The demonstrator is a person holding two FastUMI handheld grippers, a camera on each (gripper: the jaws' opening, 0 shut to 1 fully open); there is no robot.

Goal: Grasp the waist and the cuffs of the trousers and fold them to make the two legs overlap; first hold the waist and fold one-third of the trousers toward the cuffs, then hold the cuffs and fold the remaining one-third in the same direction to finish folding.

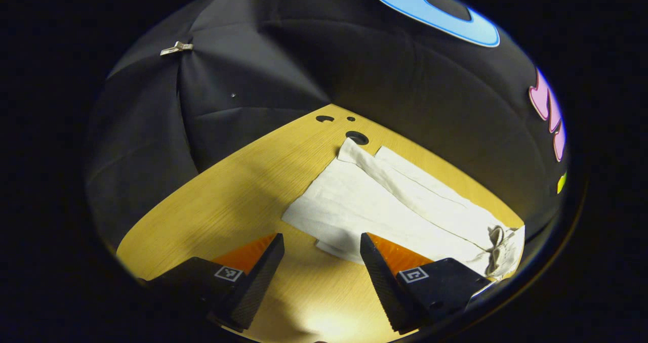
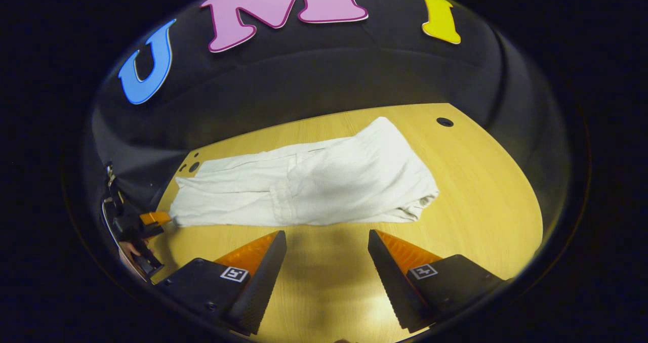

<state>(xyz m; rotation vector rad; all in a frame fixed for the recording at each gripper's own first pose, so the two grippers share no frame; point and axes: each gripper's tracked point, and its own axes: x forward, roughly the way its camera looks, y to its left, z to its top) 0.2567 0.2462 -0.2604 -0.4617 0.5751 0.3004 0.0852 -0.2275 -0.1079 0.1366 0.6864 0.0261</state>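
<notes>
Cream trousers (image 1: 395, 201) lie flat on the wooden table (image 1: 217, 206). In the left gripper view the leg ends point toward the far corner, and the waist with its knotted drawstring (image 1: 498, 244) lies at the right. My left gripper (image 1: 321, 238) is open just above the table, its right finger close to the cloth's near edge. In the right gripper view the trousers (image 2: 314, 186) stretch sideways, with the bunched waist at the right. My right gripper (image 2: 326, 233) is open just short of their near edge. The left gripper (image 2: 154, 219), held by a hand, is at the trousers' left end.
Round cable holes sit in the tabletop near the leg ends (image 1: 357, 137) and at the far right corner (image 2: 445, 122). Black cloth walls close in behind the table. Bare wood (image 2: 486, 196) lies right of the waist and in front of the trousers.
</notes>
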